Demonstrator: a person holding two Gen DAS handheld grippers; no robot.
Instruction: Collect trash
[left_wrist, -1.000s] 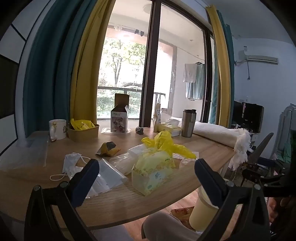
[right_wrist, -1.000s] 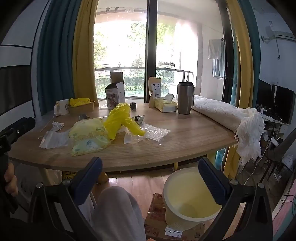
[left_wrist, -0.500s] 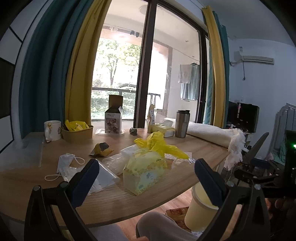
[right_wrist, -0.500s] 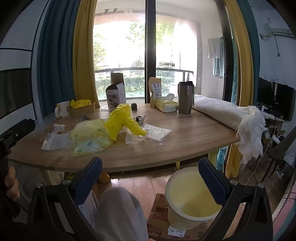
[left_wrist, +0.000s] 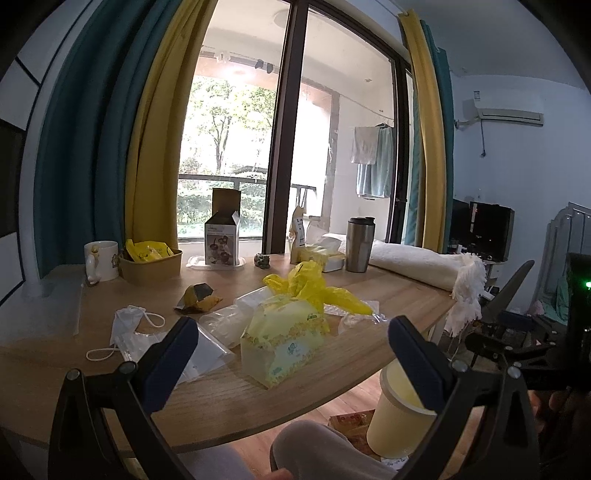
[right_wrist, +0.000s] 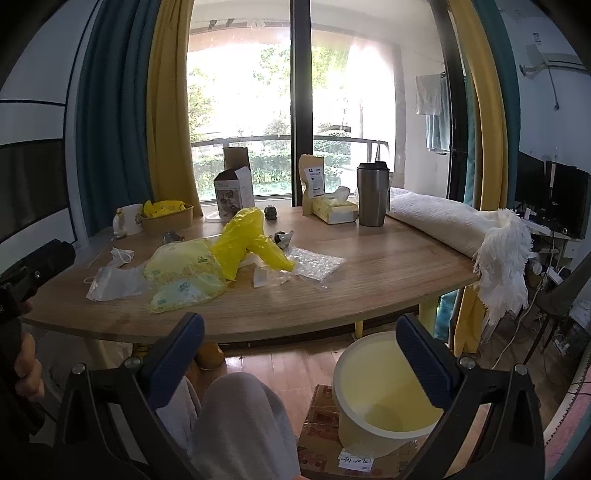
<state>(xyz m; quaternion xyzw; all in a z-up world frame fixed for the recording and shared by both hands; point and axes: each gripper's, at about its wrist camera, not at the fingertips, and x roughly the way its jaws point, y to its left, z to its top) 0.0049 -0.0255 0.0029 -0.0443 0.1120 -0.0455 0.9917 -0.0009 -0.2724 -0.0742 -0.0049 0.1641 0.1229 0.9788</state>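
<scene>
Trash all uncollected, task barely begun. I hold my left gripper (left_wrist: 291, 354) and right gripper (right_wrist: 299, 350) spread wide and empty, both short of the wooden table's (right_wrist: 369, 273) near edge. Pale yellow plastic bin (right_wrist: 384, 391) on the floor under the table's near right corner looks empty. Left to grab near the near edge: yellow printed tissue pack (left_wrist: 284, 339), crumpled yellow plastic bag (right_wrist: 243, 240), clear bubble wrap sheet (right_wrist: 317, 264), clear zip bags (left_wrist: 207, 350), white face mask (left_wrist: 129, 321) toward the left edge.
</scene>
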